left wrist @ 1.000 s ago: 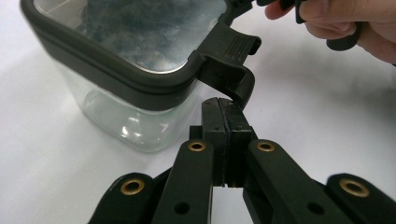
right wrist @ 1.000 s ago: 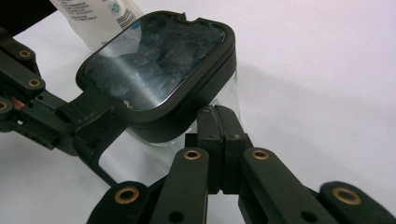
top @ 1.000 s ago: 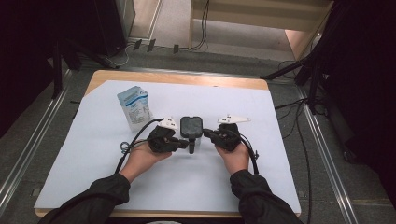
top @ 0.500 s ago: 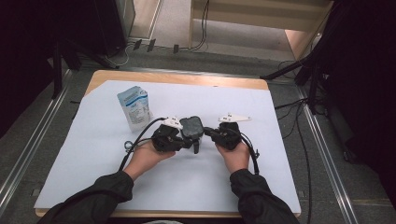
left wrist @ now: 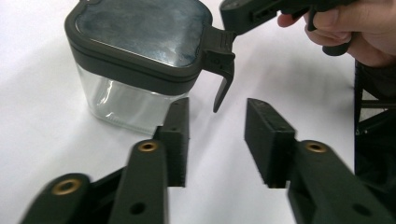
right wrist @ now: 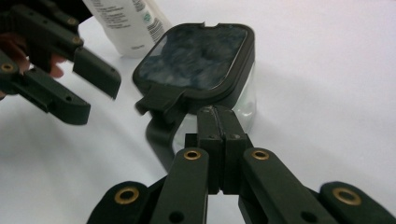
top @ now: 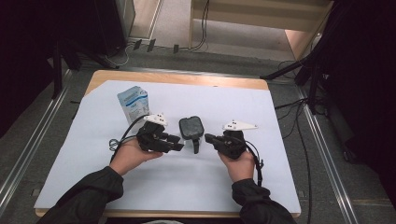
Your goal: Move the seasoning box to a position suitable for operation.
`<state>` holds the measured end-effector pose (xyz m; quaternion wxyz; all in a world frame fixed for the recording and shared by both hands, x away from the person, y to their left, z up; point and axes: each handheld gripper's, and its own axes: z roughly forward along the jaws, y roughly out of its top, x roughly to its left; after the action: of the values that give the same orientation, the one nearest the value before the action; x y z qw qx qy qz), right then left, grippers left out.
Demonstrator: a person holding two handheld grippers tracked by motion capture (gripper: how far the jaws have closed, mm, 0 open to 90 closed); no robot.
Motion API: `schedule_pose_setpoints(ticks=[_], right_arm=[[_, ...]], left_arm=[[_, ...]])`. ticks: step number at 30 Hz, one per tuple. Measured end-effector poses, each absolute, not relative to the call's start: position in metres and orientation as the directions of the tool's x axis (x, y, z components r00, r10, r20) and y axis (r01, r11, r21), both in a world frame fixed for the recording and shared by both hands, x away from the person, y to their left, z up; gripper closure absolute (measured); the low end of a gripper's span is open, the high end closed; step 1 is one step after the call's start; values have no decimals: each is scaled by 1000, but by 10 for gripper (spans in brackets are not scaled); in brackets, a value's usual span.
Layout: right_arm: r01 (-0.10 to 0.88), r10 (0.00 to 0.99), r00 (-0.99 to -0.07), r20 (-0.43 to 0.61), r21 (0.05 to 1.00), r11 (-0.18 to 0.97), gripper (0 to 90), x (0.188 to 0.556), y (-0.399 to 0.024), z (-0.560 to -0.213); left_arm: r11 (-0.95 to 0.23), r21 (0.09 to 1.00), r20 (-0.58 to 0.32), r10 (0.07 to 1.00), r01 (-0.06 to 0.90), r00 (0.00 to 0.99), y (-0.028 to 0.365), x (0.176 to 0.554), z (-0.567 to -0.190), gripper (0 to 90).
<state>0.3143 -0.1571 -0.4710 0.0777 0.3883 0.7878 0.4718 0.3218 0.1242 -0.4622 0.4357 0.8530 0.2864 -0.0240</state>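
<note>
a clear square jar point(top: 191, 127) with a dark lid point(left wrist: 140, 28) and a dark handle point(left wrist: 223, 70) stood on the white table cover point(top: 280, 116), between the two grippers. in the high view the left gripper point(top: 173, 142) lay just to the jar's left, held in the person's left hand point(top: 133, 154), and the right gripper point(top: 208, 138) lay just to its right, held in the right hand point(top: 237, 161).

in the left gripper view that gripper's two jaws stood well apart with nothing between them; the jar sat just ahead of the left jaw, and its handle hung down ahead of the gap, not touched by either jaw. the right hand and its gripper's tip point(left wrist: 243, 11) showed beyond the handle.

in the right gripper view the right gripper's point(right wrist: 218, 135) jaws were pressed together, pad against pad, holding nothing. their tip sat just beside the jar's glass wall below the lid's rim; i could not tell whether it touched. the handle point(right wrist: 159, 135) dropped just to the left of the jaws. farther off to the left the left gripper's spread jaws showed.

a white and blue carton point(top: 134, 103) stood beyond the left gripper, near the jar but apart from it.
</note>
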Motion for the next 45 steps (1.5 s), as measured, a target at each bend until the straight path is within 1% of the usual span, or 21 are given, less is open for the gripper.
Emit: schedule_pose_setpoints(ticks=[1, 2, 3, 4, 5, 9, 12, 16, 19, 30, 45], right_arm=[[538, 686, -687, 241, 803, 257, 900, 312, -156, -471], [538, 686, -687, 241, 803, 257, 900, 312, -156, -471], [535, 684, -690, 236, 803, 263, 900, 310, -156, -471], [530, 677, -699, 230, 802, 274, 900, 306, -154, -472], [530, 677, -699, 230, 802, 274, 900, 306, -154, -472], [534, 662, -711, 236, 794, 291, 900, 299, -146, -476], [529, 650, -723, 235, 793, 301, 900, 296, -140, -477], [516, 630, -743, 228, 794, 321, 900, 292, -131, -478], [501, 615, -758, 217, 797, 337, 900, 292, -125, -479], [504, 597, -773, 215, 780, 371, 900, 299, -107, -487], [515, 603, -768, 217, 769, 379, 900, 299, -106, -489]], left_arm=[[-459, 732, -300, 447, 504, 843, 127, 322, -463, 557], [-459, 732, -300, 447, 504, 843, 127, 322, -463, 537], [-460, 734, -290, 452, 499, 844, 128, 322, -463, 537], [-460, 734, -284, 460, 500, 841, 130, 323, -463, 498], [-458, 733, -289, 460, 503, 840, 131, 324, -464, 498], [-456, 741, -263, 479, 493, 837, 138, 324, -462, 420], [-448, 745, -255, 494, 494, 831, 145, 324, -461, 395], [-435, 737, -270, 513, 518, 815, 152, 324, -461, 374], [-438, 730, -263, 527, 524, 808, 157, 323, -462, 369], [-419, 738, -251, 558, 529, 791, 167, 318, -463, 360], [-424, 738, -241, 562, 526, 791, 167, 320, -463, 361]])
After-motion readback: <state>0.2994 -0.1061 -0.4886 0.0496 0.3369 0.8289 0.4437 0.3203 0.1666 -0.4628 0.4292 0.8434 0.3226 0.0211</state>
